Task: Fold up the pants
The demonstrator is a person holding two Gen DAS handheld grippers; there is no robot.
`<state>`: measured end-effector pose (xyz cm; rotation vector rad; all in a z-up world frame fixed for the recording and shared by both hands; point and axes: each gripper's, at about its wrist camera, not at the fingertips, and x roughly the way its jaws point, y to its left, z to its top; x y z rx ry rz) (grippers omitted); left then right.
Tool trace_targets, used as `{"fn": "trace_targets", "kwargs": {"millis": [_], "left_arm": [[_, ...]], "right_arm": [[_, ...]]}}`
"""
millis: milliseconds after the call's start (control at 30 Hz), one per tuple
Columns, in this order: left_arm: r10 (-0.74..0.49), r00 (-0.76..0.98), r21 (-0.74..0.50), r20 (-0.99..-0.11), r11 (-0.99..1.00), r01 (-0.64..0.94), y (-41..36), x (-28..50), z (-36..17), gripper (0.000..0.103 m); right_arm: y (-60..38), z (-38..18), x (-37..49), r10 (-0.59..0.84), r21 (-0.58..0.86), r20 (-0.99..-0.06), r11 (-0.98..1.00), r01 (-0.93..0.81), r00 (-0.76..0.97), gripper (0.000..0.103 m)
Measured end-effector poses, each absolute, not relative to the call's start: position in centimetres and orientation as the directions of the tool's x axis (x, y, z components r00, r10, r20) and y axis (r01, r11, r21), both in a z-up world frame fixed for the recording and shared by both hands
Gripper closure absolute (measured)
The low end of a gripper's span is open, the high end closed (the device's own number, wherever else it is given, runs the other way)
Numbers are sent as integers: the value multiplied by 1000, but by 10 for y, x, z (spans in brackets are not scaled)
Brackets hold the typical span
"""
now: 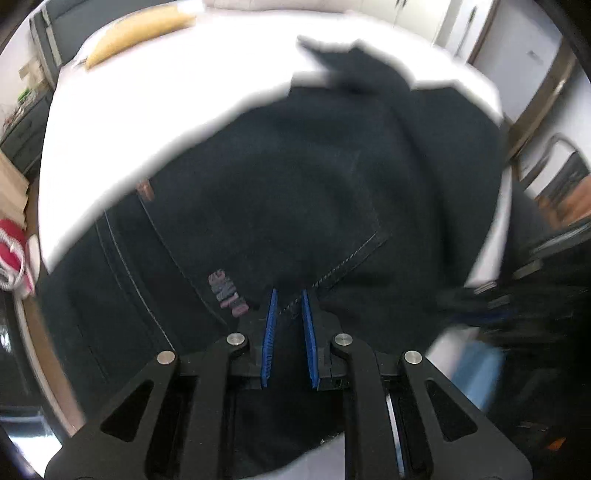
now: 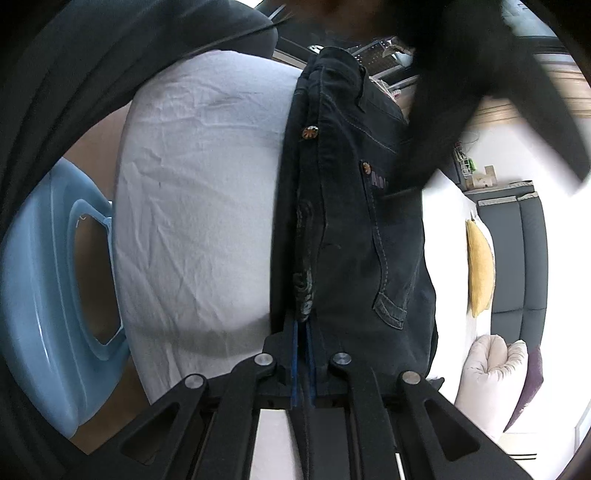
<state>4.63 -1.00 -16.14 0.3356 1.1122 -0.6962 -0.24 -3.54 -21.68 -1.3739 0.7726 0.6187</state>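
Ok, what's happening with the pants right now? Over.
Left tongs shut on dark denim pants. Right tongs shut on waistband. Pants over white sheet. Nothing blocking.

White-sheeted bed (image 2: 192, 177), blue plastic tub (image 2: 40, 280), yellow cushion (image 2: 479, 271), dark headboard (image 2: 521, 254)

In the left wrist view, the pants (image 1: 295, 192) fill your path from 9 o'clock through 12 to 3 o'clock; bare white bed sheet (image 1: 166, 103) lies open at 10 to 12 o'clock. A yellow pillow (image 1: 136, 33) bounds that area at 11 o'clock. The right gripper (image 1: 517, 295) blocks 3 o'clock. In the right wrist view, the pants hang straight ahead at 12 o'clock; wrinkled sheet is open at 10 to 11 o'clock. A blue basket (image 2: 44, 288) obstructs 9 o'clock.
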Motion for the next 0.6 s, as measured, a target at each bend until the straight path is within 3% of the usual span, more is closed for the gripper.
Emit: {"fn": "trace_targets", "kwargs": {"millis": [167,333,400,467,500,533,600], "left_arm": [[-333,274,-96,-902,776,624,-14,52,-141,89],[-399,279,-153,-874,769,621,-42,60,-125,89],[-337,232,-121,-912,763,635,-60,60,-150,89],[-317,305,-47,-898,758,650,-67,52,-155,89],[-314,314,-37,-896,758,651,-69,51,-153,89],[-318,311,-46,-896,762,646,-69,53,-152,89],[-345,296,-91,-890,773,628,-64,58,-153,89]], "right_arm": [[-35,-218,-6,-51,-640,-765,168,-750,642,95],[-36,-217,-7,-45,-643,-760,195,-740,648,95],[-36,-215,-8,-44,-645,-757,213,-734,652,94],[-39,-207,-7,-53,-618,-776,261,-742,628,92],[-43,-201,-7,-42,-595,-790,296,-747,612,81],[-51,-188,-5,-10,-539,-818,366,-759,576,61],[-77,-155,10,96,-363,-867,553,-750,490,47]]}}
